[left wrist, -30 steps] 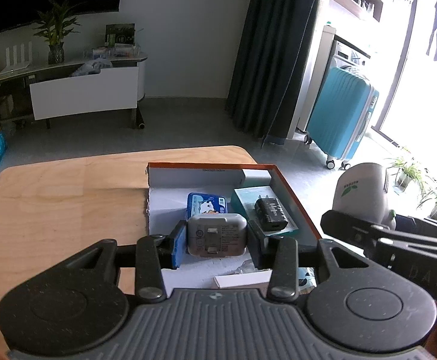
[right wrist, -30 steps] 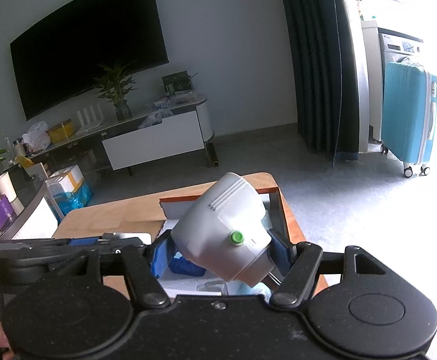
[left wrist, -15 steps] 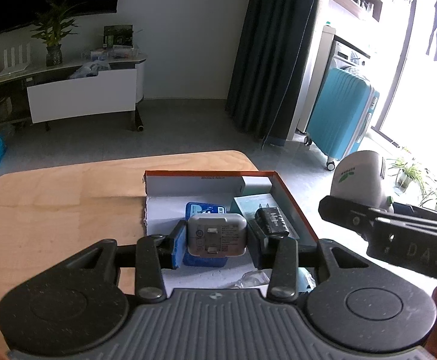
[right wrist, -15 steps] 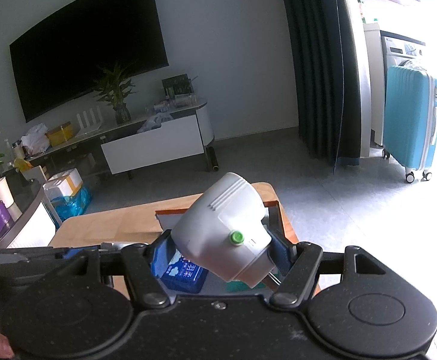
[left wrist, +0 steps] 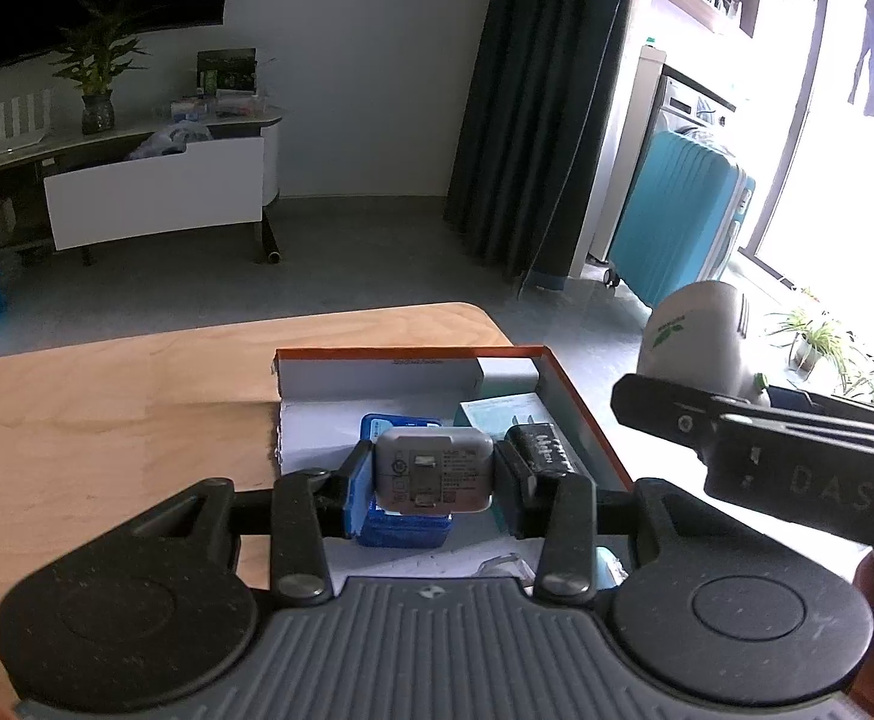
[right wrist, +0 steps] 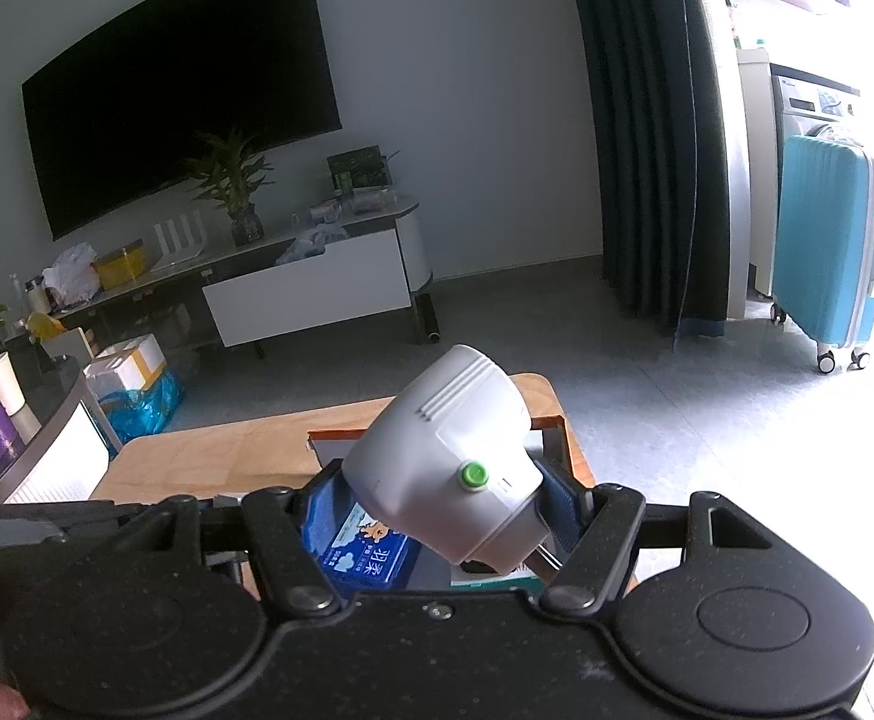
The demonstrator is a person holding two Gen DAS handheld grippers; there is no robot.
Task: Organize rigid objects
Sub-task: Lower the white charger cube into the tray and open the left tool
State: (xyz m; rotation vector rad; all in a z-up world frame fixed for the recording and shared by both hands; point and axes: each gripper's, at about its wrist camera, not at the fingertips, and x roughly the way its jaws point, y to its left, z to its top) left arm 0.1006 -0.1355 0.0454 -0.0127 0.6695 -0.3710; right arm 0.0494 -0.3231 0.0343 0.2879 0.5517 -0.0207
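Note:
My left gripper is shut on a grey square charger and holds it above an orange-rimmed open box on the wooden table. Inside the box lie a blue tissue pack, a black plug adapter and a teal carton. My right gripper is shut on a white rounded device with a green button, tilted above the same box; it also shows at the right of the left wrist view. The blue pack lies below it.
The table's far edge is rounded, with grey floor beyond. A teal suitcase stands by dark curtains. A white TV bench with a plant stands at the back wall. A clear wrapper lies at the box's near end.
Both grippers have moved back toward the near side with their objects still held. The box contents now sit farther under the left gripper, and the blue pack has come into the right wrist view.

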